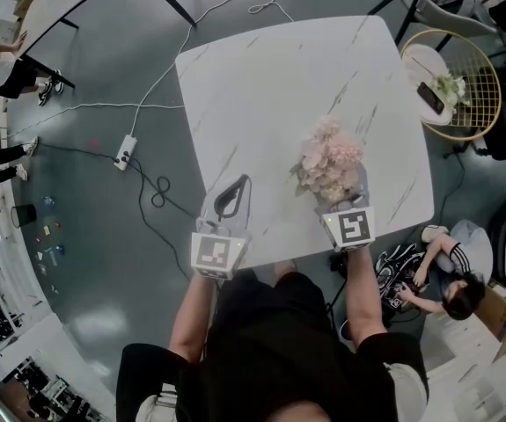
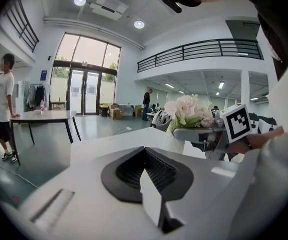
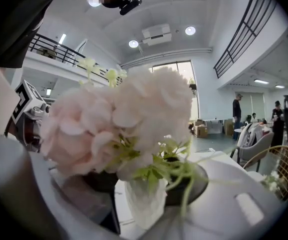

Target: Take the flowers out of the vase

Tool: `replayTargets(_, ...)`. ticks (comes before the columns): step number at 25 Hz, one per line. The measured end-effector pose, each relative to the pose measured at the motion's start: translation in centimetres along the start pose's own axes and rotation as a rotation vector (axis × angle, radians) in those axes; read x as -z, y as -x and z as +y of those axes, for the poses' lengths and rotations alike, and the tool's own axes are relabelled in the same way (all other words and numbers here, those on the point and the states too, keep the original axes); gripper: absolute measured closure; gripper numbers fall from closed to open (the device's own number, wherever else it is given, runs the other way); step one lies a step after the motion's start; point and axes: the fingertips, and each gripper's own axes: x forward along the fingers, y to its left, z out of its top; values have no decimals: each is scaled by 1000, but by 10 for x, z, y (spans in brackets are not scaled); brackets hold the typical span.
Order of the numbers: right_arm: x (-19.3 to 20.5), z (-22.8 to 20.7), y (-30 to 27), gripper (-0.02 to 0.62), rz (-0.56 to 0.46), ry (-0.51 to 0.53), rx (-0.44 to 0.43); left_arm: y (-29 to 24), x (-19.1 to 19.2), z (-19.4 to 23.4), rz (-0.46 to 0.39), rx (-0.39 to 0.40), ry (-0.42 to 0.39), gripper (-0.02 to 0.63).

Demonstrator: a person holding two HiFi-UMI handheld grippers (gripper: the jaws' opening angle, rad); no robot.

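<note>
A bunch of pale pink flowers (image 1: 330, 158) with green stems stands at the near right of the white marble table (image 1: 261, 86). My right gripper (image 1: 341, 199) reaches in under the blooms. In the right gripper view the flowers (image 3: 118, 119) fill the frame. A clear vase (image 3: 144, 204) sits between the black pads (image 3: 96, 181), which flank its mouth and the stems closely without a visible squeeze. My left gripper (image 1: 232, 192) rests on the table to the left with its jaws together and nothing in them. The left gripper view shows the flowers (image 2: 186, 109) and the right gripper's marker cube (image 2: 235, 123).
A round wire-rimmed side table (image 1: 451, 82) stands at the far right. On the floor to the left lie a power strip (image 1: 127, 152) and cables. A person (image 1: 446, 293) sits on the floor near the table's right corner. Another table (image 2: 43, 116) stands further off.
</note>
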Motion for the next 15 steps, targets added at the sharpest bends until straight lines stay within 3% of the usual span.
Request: replayTargets(15,-1,-1,9,419,-9,12,40,12,-2,0,-12,-3,-7,598)
